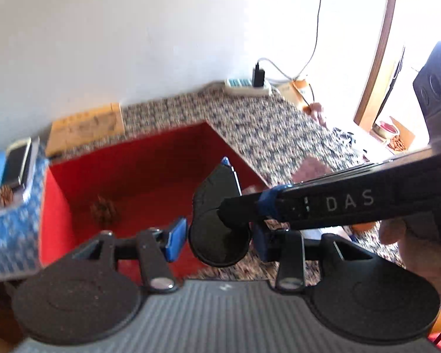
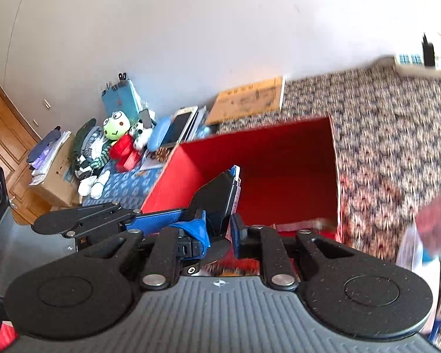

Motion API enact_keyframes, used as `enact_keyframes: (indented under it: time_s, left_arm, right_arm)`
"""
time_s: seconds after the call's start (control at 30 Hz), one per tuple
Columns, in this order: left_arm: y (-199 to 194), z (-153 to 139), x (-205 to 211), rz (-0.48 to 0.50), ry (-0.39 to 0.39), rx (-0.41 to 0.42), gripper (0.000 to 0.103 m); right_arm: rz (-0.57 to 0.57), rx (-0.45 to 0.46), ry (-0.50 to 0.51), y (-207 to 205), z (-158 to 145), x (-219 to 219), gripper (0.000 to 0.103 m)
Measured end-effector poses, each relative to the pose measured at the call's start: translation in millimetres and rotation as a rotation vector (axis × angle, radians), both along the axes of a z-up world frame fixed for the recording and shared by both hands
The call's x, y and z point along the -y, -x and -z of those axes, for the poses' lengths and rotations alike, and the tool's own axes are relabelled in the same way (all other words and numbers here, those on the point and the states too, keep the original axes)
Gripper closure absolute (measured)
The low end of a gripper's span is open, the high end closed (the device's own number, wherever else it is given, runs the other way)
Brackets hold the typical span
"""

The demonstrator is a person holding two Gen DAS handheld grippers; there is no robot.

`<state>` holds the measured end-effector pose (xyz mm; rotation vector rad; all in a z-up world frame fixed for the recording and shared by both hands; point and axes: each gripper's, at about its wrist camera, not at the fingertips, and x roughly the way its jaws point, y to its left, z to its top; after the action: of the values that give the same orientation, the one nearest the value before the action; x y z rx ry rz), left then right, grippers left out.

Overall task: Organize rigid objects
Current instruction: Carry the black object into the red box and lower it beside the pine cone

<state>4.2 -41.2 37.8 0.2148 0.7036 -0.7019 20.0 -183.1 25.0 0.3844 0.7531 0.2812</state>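
Observation:
A black cylindrical case (image 1: 217, 220) with a blue tip hangs over the near right corner of an open red box (image 1: 126, 176). My left gripper (image 1: 220, 241) has its blue pads either side of the case's round end. My right gripper (image 2: 217, 229) reaches in from the right in the left wrist view (image 1: 323, 206) and is shut on the same black case (image 2: 217, 200). A pine cone (image 1: 104, 210) lies inside the box. The red box also shows in the right wrist view (image 2: 279, 158).
The box stands on a patterned cloth (image 1: 264, 129). A cardboard sheet (image 1: 88, 126), a power strip (image 1: 247, 86) and phones (image 1: 16, 161) lie behind. Plush toys (image 2: 114, 138) and a carton (image 2: 56, 173) sit at left. A red pouch (image 2: 435, 223) is at right.

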Motion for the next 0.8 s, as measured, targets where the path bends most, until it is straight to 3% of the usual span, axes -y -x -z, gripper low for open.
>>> enact_keyframes:
  time_s: [0.17,0.47,0.8]
  left_arm:
    - [-33.5,-7.7,-2.6,-0.004,0.001,0.024,0.062]
    - [-101.0,3.1,-5.4,-0.065,-0.039,-0.028,0.062]
    - [-158.4,46.9,1.0,-0.151,-0.122,-0.186,0.063]
  right_arm:
    - [-0.014,0.007,0.021,-33.9,-0.3,-3.4,0.103]
    - [-0.121,-0.079,0.085,-106.4,17.2,-12.2,0.103]
    - [-0.242,-0.260,0.079,-168.9,64.3,-8.9,0.103]
